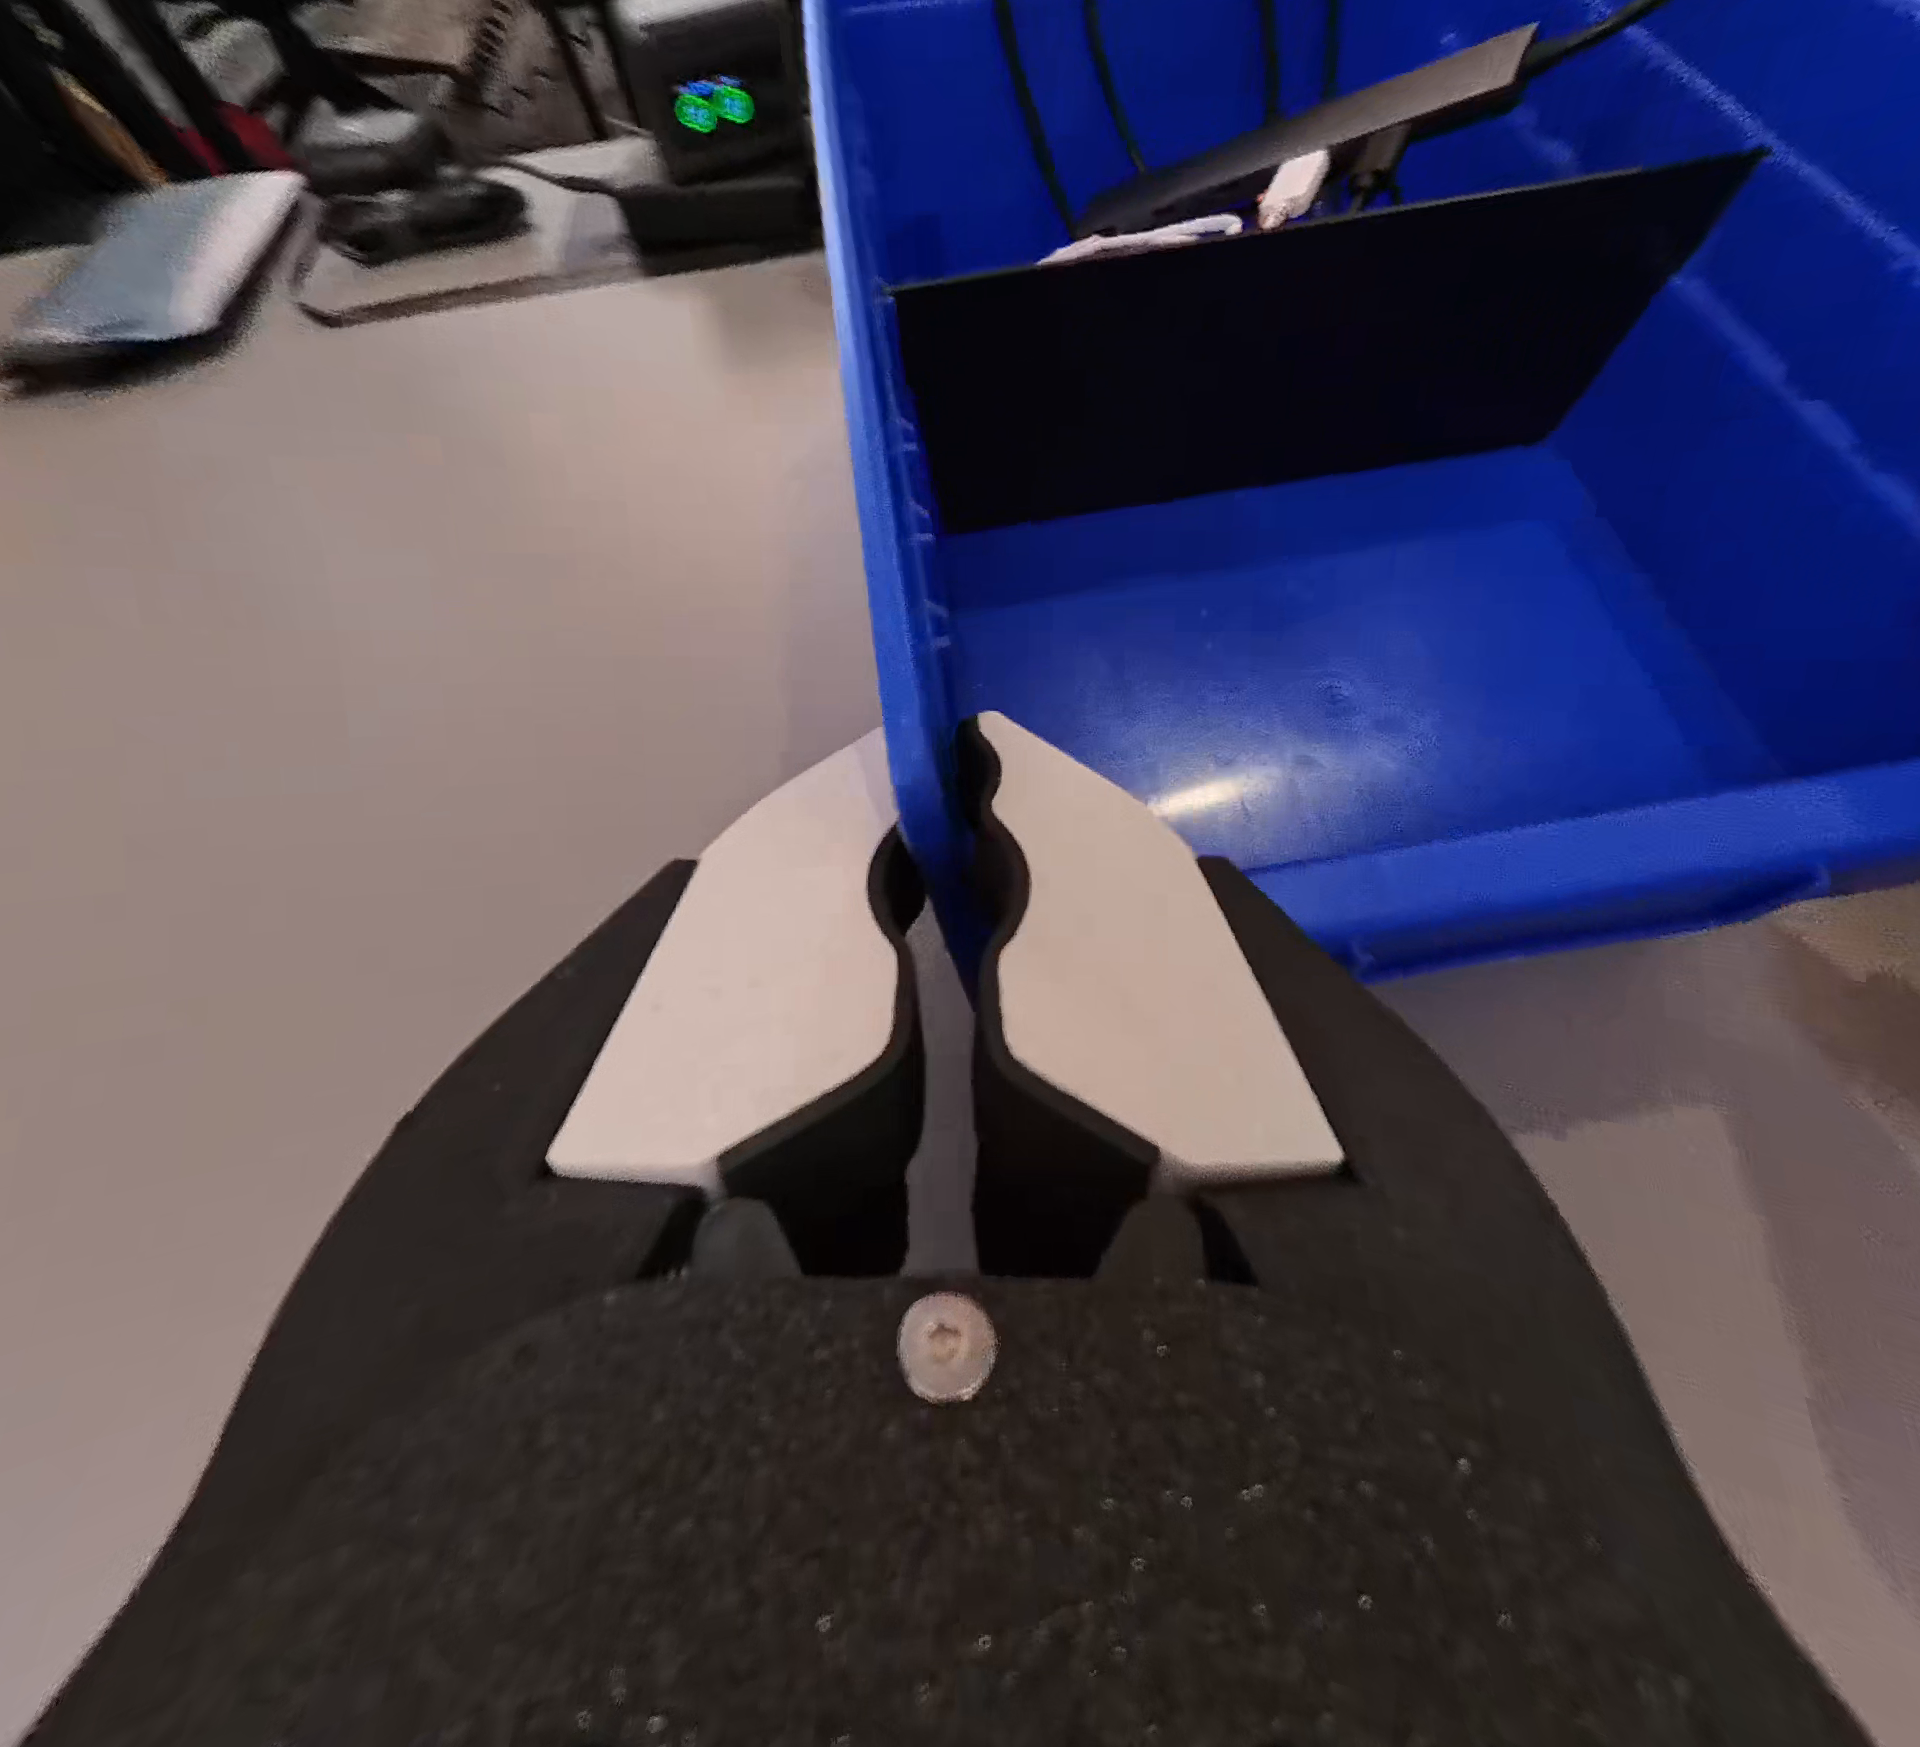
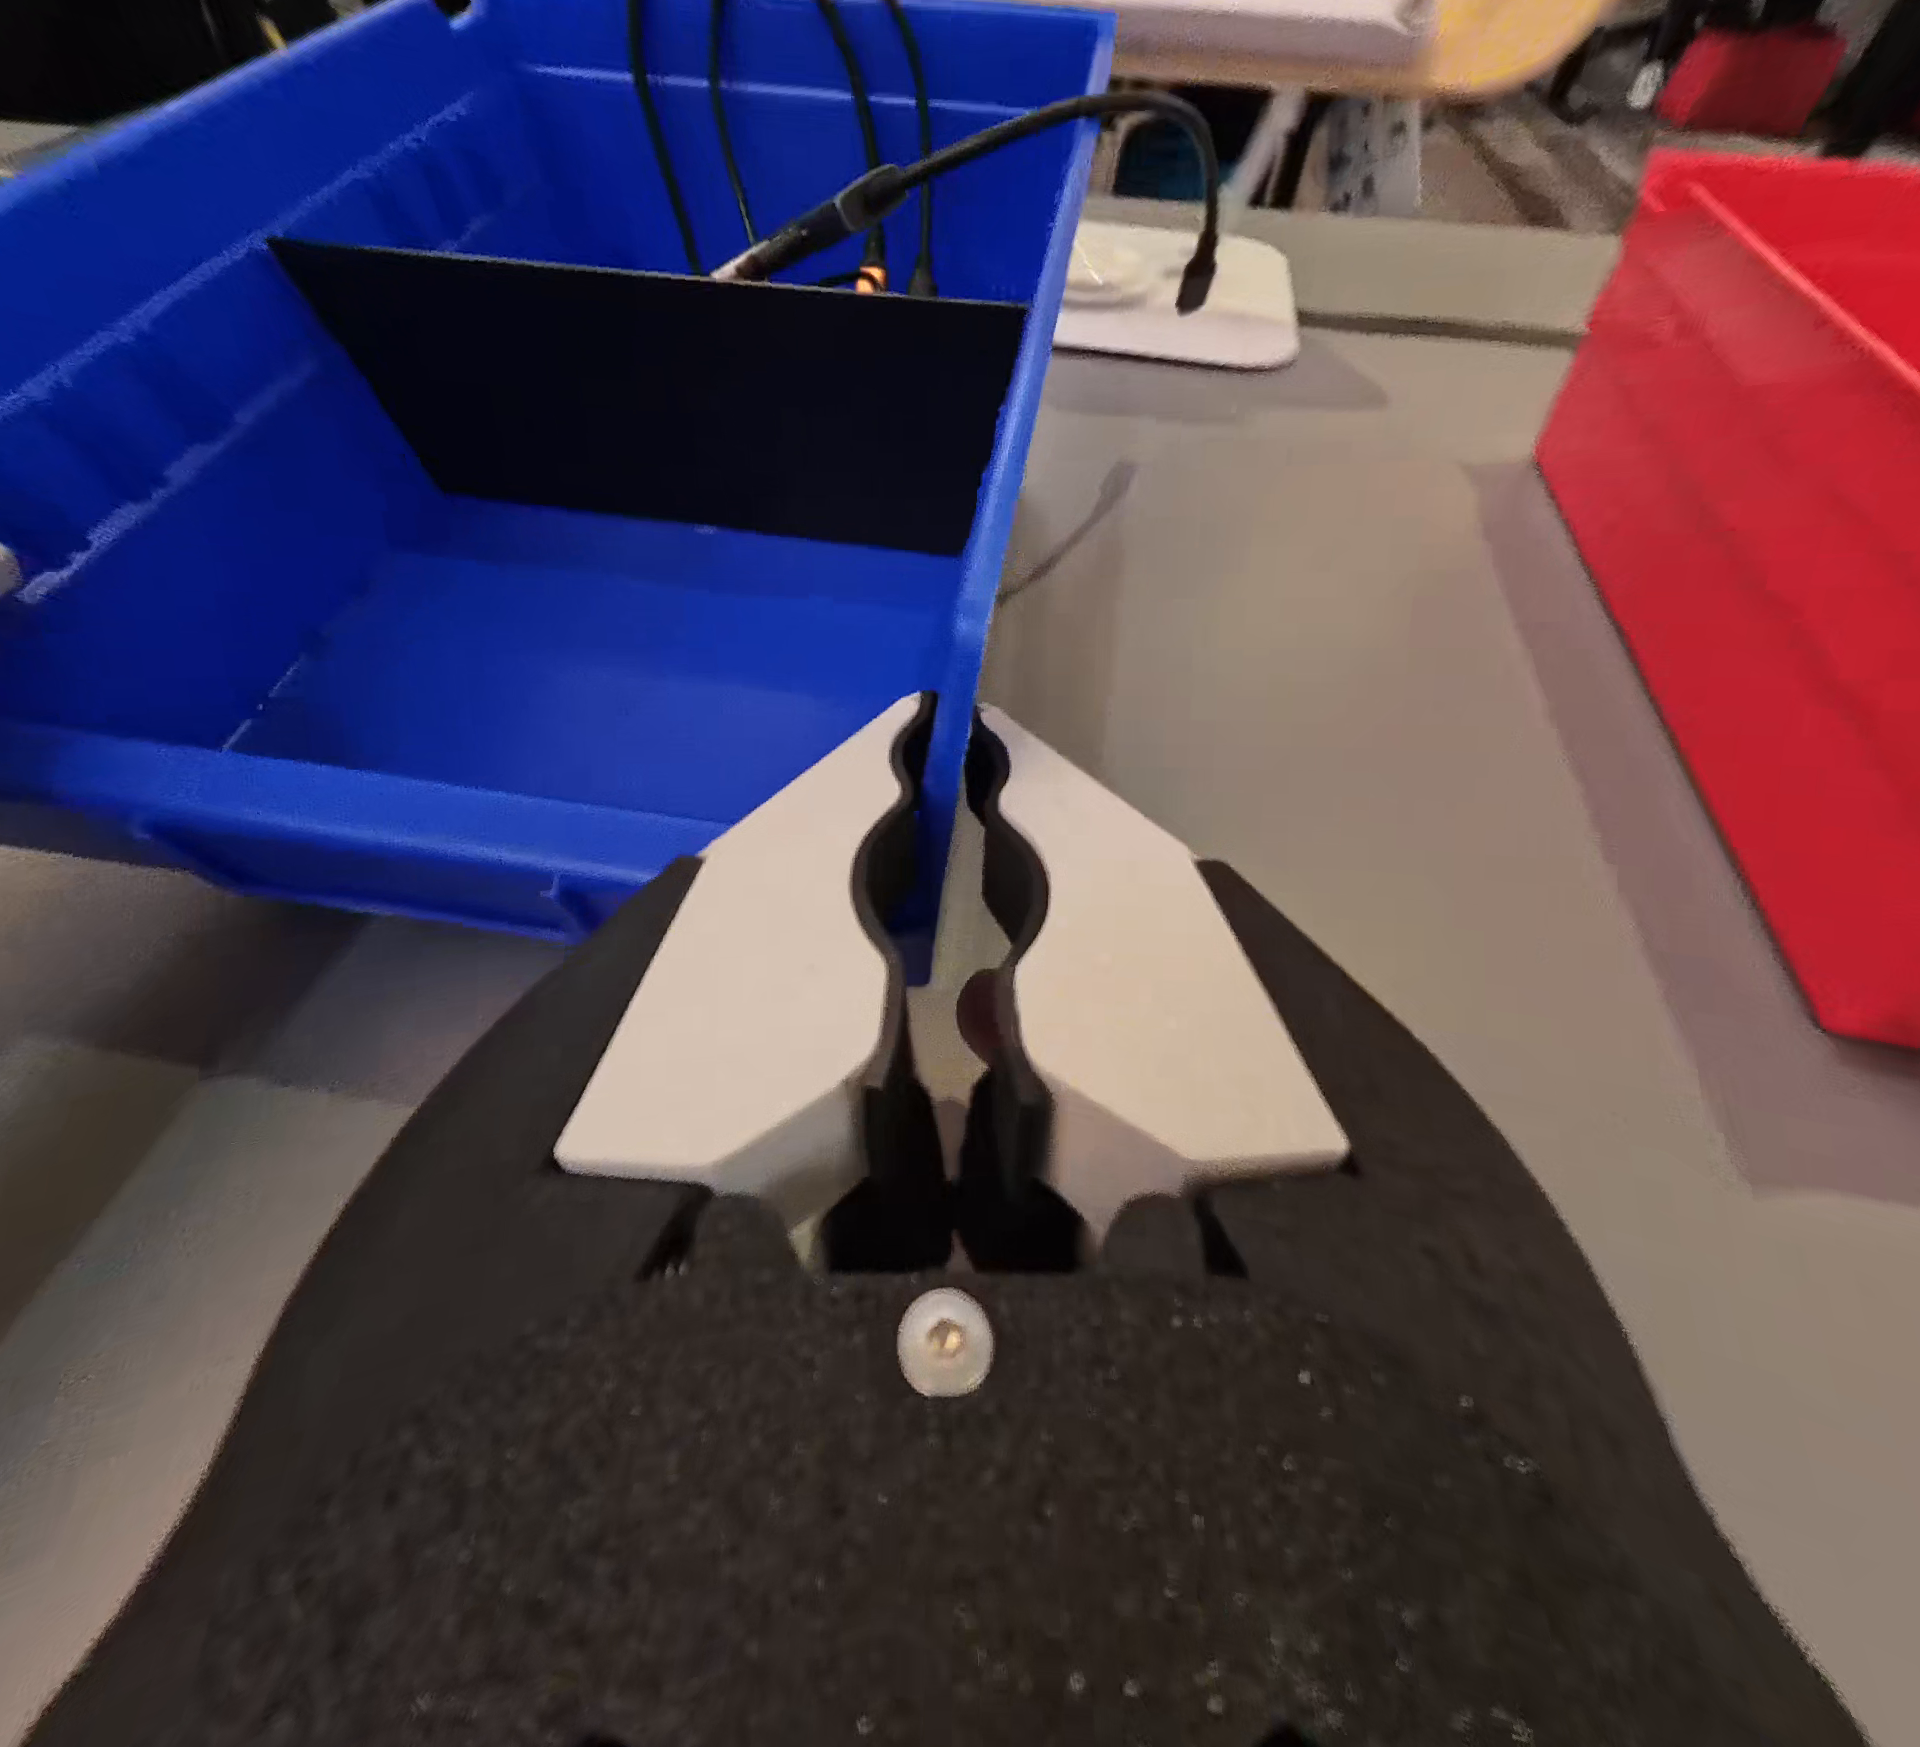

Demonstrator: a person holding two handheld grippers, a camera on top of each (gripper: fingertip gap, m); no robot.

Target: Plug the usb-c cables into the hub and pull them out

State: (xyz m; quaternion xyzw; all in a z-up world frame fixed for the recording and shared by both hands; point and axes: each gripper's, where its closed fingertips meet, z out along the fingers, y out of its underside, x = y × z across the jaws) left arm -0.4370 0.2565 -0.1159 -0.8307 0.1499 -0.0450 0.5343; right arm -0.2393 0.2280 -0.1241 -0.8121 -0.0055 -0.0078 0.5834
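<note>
Where the blue bin's near left corner wall rises, left gripper pinching it, one finger outside and one inside. Likewise right gripper, pressed onto the bin's near right wall. Just past both, empty front compartment, shut off by a black divider standing upright across the bin. Behind that divider, hub tilted up in the back compartment, black cables looping above it. From the right, cables arching over the back compartment, one loose plug hanging outside the bin above a white pad. Off to the right on the grey table, red bin, well apart.
</note>
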